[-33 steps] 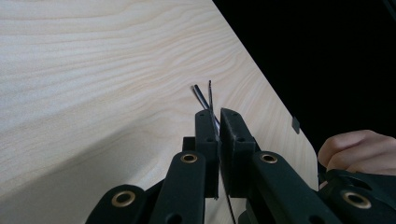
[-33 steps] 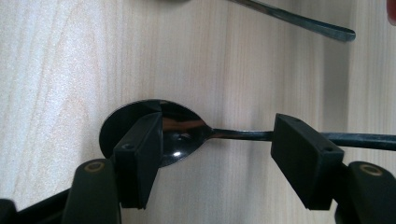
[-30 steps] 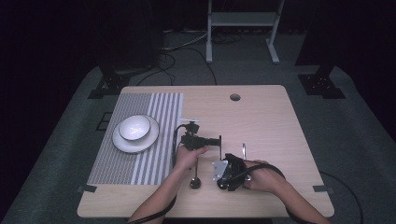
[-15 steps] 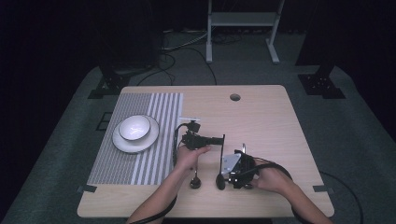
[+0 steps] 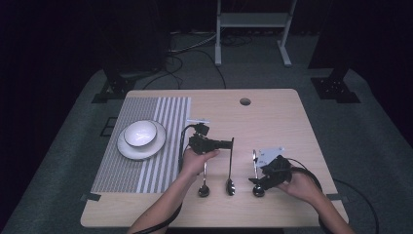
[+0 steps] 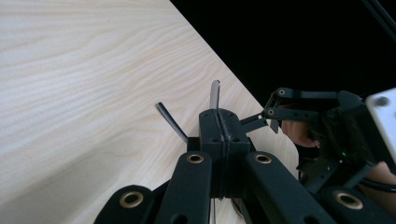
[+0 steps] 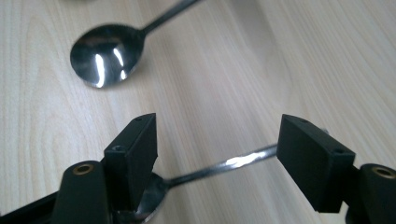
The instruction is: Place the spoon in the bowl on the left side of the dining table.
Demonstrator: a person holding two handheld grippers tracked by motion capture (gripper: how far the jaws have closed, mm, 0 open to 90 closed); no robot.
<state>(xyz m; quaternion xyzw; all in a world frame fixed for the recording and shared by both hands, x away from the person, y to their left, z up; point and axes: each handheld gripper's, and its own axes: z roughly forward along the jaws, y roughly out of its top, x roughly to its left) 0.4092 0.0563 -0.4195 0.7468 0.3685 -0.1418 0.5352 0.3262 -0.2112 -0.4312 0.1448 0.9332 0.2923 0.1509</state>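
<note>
The table carries a striped mat on its left part, with a plate and a bowl stacked on it. These stand well apart from the working zone near my edge of the table.

Three spoons lie side by side at that front edge, bowls toward me, handles running away from me. The long axes are roughly parallel.

My left tongs are pressed together on the handle tip of the middle spoon. The left gripper view shows the metal tip rising between the closed jaws. The left spoon lies just beside it, under my left hand.

My right tongs stand wide and hold nothing. They straddle the right spoon. In the right gripper view its handle runs across the gap between the jaws, and its bowl sits just below the left jaw. The middle spoon's bowl is farther ahead.

Judgement: the right spoon is nearest my right hand. Its handle lies across the jaw gap, so closing would press along the handle, not across it. I should turn the tongs to bring the jaws to either side of the handle before closing.
</note>
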